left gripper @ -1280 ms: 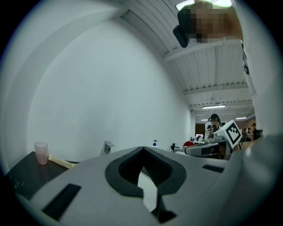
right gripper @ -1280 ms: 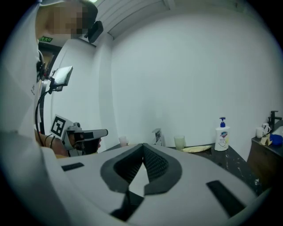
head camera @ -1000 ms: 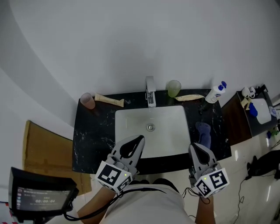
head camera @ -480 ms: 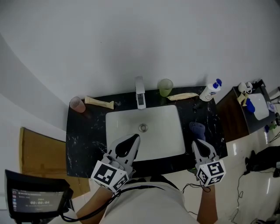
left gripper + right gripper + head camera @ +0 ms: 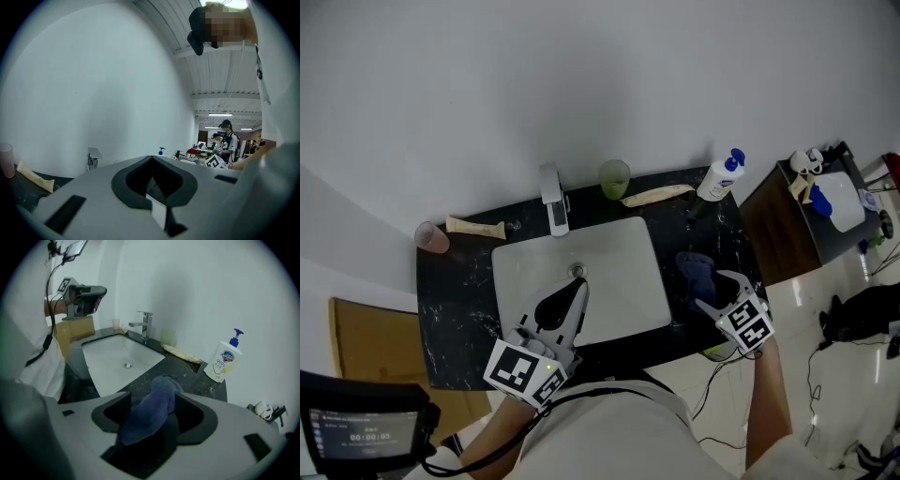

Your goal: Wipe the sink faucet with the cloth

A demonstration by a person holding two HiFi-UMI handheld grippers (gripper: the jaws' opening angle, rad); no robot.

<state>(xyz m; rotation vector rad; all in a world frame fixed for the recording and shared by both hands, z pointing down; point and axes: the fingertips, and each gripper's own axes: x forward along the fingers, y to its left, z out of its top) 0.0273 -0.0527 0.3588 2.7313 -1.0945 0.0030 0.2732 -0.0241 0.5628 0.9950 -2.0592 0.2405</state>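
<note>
The chrome faucet stands at the back of the white sink; it also shows as faucet and faucet. A blue cloth lies crumpled on the black counter right of the basin. My right gripper points down over it. Its jaws have just been opening and stand wide, with the cloth between them and unpinched in the right gripper view. My left gripper is shut and empty, held level over the basin's front edge, left gripper.
On the counter stand a pink cup, a tube, a green cup, a second tube and a soap bottle. A brown side table with small items is at the right. Cables lie on the floor.
My right gripper dropped forward onto the cloth and its jaws went from shut to wide open. The left gripper shifted a little over the basin. The view swung right.
</note>
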